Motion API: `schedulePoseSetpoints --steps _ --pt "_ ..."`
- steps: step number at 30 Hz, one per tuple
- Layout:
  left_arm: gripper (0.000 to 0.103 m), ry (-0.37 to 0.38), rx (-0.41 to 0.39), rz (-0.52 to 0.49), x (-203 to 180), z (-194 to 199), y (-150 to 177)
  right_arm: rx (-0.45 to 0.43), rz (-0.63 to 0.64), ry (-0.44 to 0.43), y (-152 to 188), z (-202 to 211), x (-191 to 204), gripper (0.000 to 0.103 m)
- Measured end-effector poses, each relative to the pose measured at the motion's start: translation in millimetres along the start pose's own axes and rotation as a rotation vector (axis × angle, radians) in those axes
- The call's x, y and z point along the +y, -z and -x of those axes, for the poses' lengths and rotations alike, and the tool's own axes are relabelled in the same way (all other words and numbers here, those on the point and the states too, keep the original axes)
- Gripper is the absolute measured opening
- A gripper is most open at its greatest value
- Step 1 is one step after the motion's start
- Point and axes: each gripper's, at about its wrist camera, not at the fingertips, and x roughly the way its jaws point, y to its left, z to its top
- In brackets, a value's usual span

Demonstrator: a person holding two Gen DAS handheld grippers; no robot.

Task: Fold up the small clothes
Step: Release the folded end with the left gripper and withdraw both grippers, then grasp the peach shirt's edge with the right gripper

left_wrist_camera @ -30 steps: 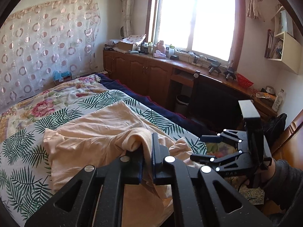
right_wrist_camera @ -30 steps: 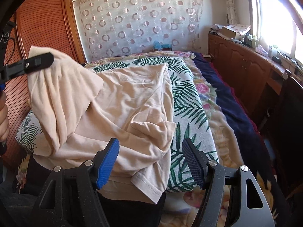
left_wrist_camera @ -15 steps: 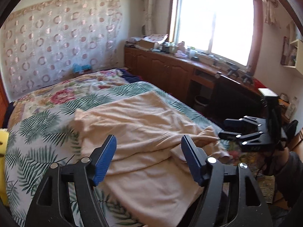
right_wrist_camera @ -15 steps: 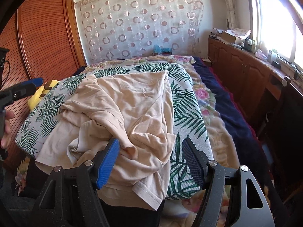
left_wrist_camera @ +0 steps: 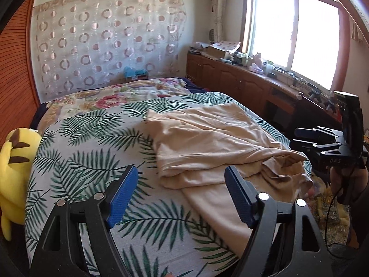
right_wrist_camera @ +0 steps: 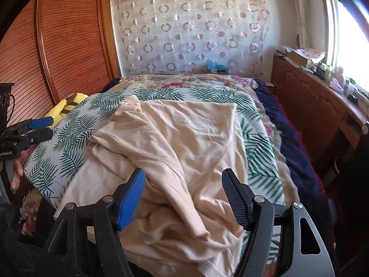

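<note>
Right gripper (right_wrist_camera: 183,197) spread, empty, above the shirt's (right_wrist_camera: 184,152) near crumpled edge. Left gripper (left_wrist_camera: 181,192) spread, empty, beside the shirt's left fold. Shirt lies rumpled on the palm-print bedspread (left_wrist_camera: 92,152). Yellow plush (left_wrist_camera: 13,170) left of shirt, apart.
</note>
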Motion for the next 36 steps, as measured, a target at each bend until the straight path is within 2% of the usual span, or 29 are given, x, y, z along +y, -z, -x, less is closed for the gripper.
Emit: schedulePoseSetpoints --steps 8,17,27,31,36 --pt "0.078 -0.042 0.002 0.054 32 3 11 0.008 0.079 -0.062 -33 -40 38 0.071" --pt "0.078 -0.074 -0.005 0.1 57 11 18 0.087 0.2 -0.215 -50 -108 89 0.071" --pt "0.078 -0.067 -0.017 0.129 67 19 20 0.202 0.281 -0.238 -65 -187 120 0.071" --pt "0.078 -0.067 -0.014 0.13 66 19 20 0.235 0.291 -0.245 -70 -203 129 0.071" --pt "0.078 -0.062 -0.004 0.125 65 16 23 0.253 0.299 -0.196 -68 -219 136 0.069"
